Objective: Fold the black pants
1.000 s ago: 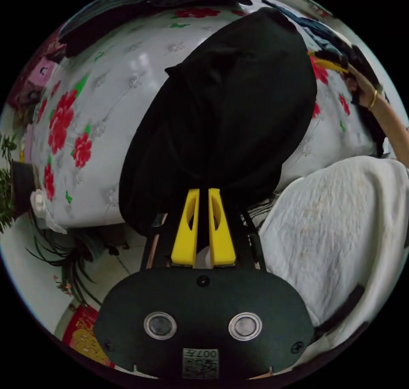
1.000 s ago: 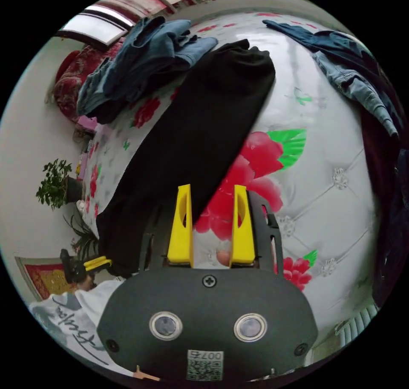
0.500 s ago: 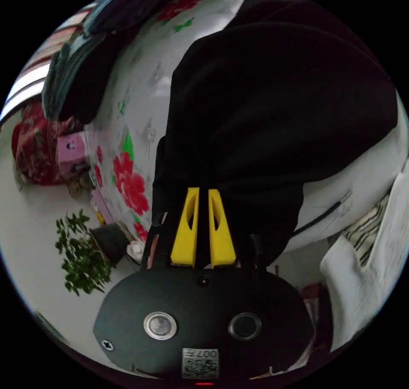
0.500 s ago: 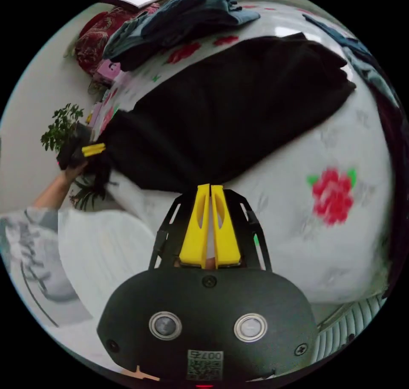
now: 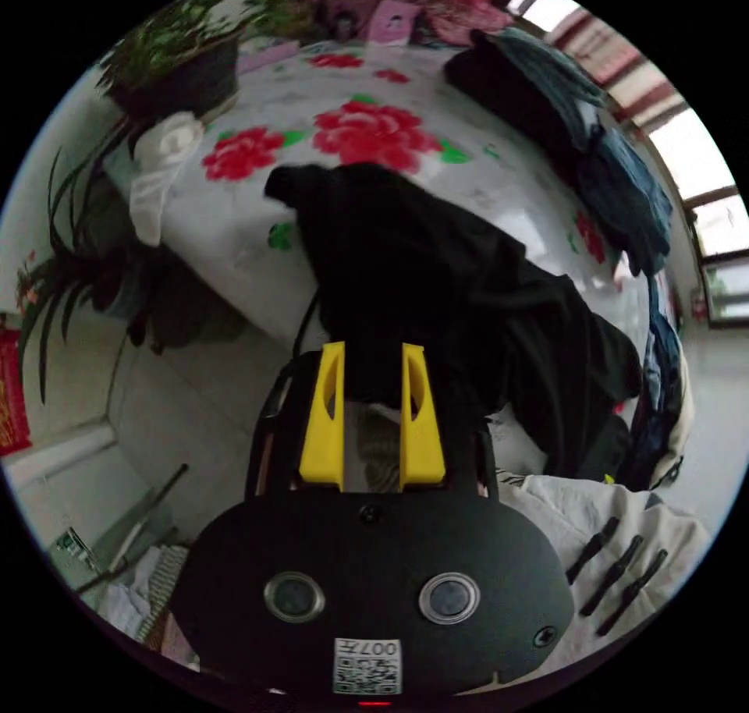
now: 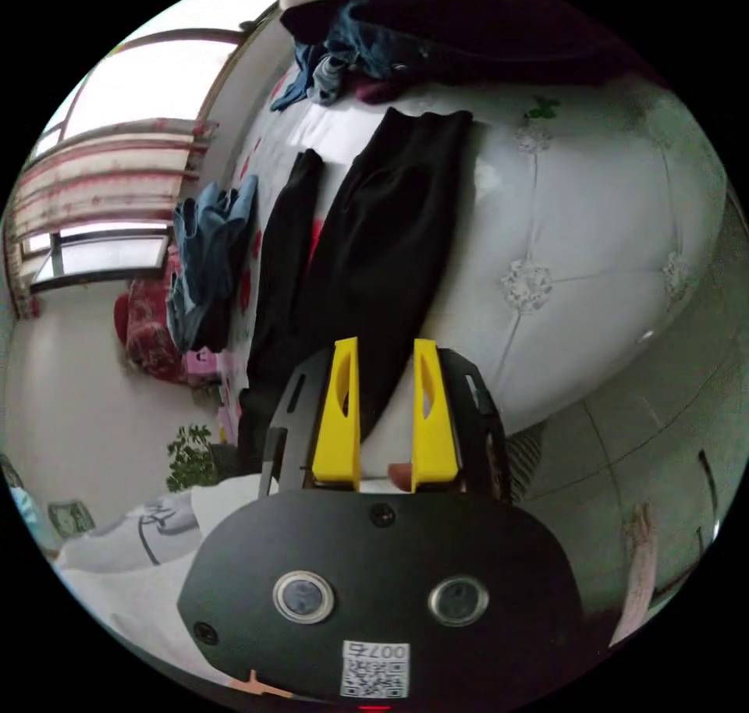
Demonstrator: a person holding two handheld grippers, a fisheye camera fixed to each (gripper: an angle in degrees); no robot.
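left gripper [image 5: 373, 354] has its yellow jaws standing apart, nothing clamped between them. the black pants [image 5: 437, 284] are right in front of it, bunched up on the near edge of the bed [image 5: 234, 221], which has that white quilted cover with red flowers. the fabric edge sits just past the jaw tips, and whether it touches them i can't tell. a pile of blue and dark clothes [image 5: 616, 190] sits on the far right of the bed in this view, and there's a potted plant [image 5: 179, 58] off the far left corner. a bit of the person's white clothing [image 5: 624, 533] shows at the lower right.

right gripper [image 6: 385, 350] is also spread, jaws parted and empty. in the right gripper view the black pants [image 6: 382, 229] lie stretched out long on the bed [image 6: 577, 221], running from just beyond the jaws away toward the far end, with a narrower black strip beside them on the left. a heap of blue jeans [image 6: 211, 260] sits further left, near the window [image 6: 117, 190], and more clothes [image 6: 437, 34] are piled at the far end.
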